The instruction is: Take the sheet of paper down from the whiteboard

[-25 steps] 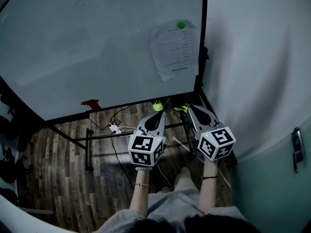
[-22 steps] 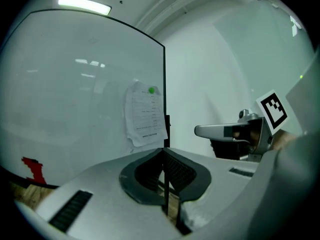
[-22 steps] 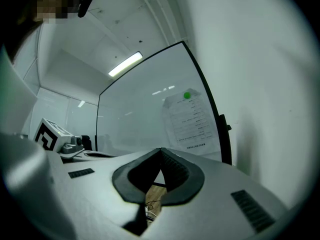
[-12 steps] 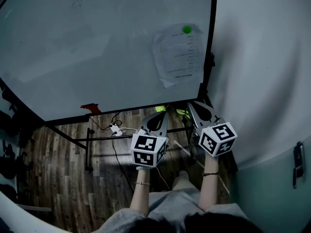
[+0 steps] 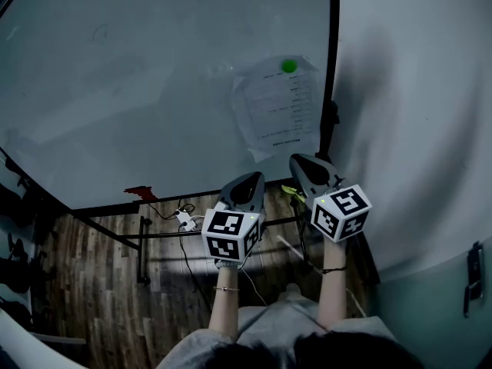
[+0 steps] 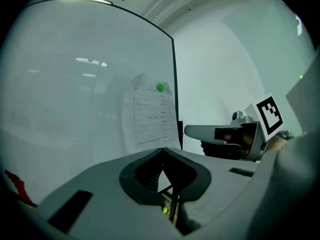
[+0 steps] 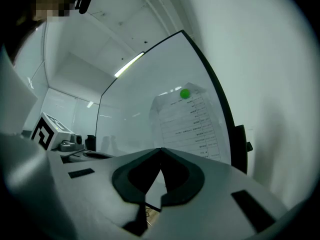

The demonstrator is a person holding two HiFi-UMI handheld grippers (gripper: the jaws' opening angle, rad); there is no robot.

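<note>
- The paper [image 5: 277,110] is not down yet. It hangs on the board [image 5: 138,91], close to the board's right edge and a little above its bottom edge, pinned by a green magnet [image 5: 289,65] at the sheet's top.
- The left gripper [image 5: 247,177] has its jaws together with nothing between them. It points toward the board from below the sheet's lower left corner, apart from it.
- The right gripper [image 5: 301,160] also has its tips meeting and holds nothing. It sits just under the sheet's lower right corner, near the board's right edge.
- Neither gripper appears to touch the paper or the magnet, though the dim, wide-angle views make the gap hard to judge.
- So I judge the task as only at the approach, with nothing removed.
- What is left is to spread the jaws, take hold of the sheet, free it from the magnet and carry it off the board.
</note>
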